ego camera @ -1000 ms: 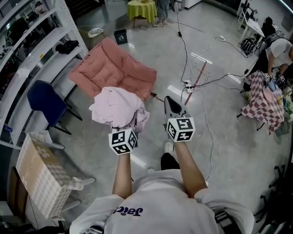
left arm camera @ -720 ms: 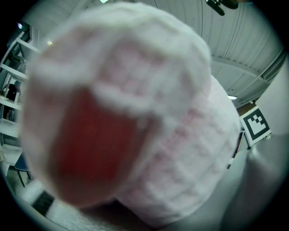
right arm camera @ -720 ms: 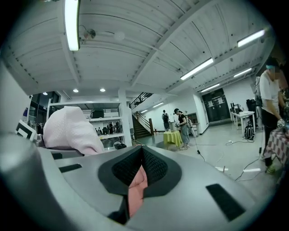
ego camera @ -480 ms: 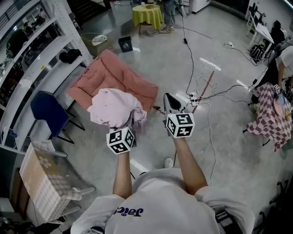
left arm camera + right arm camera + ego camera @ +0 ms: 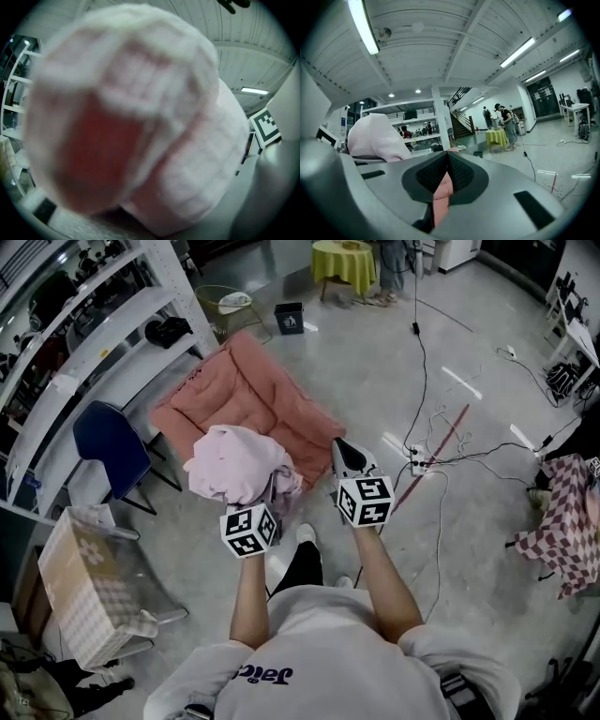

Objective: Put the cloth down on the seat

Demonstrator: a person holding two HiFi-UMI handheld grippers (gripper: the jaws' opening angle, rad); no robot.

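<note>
A bundled pale pink cloth (image 5: 237,463) hangs above the floor, and my left gripper (image 5: 271,489) is shut on its right side. Its fingers are mostly buried in the folds. In the left gripper view the cloth (image 5: 140,117) fills nearly the whole picture. The seat is a salmon padded chair (image 5: 246,395) lying open on the floor, just beyond and partly under the cloth. My right gripper (image 5: 348,457) is held beside the cloth, to its right, shut with nothing in it. In the right gripper view its tips (image 5: 446,156) meet and the cloth (image 5: 375,136) shows at the left.
A blue chair (image 5: 106,441) and white shelving (image 5: 86,351) stand at the left, with a box (image 5: 87,591) nearer me. Cables, a power strip (image 5: 418,461) and a red rod (image 5: 434,450) lie on the floor at the right. A yellow-covered table (image 5: 346,259) stands far back.
The person has stepped forward, one leg now showing below the grippers. The seat has come nearer under the cloth. Both grippers keep their hold and spacing.
</note>
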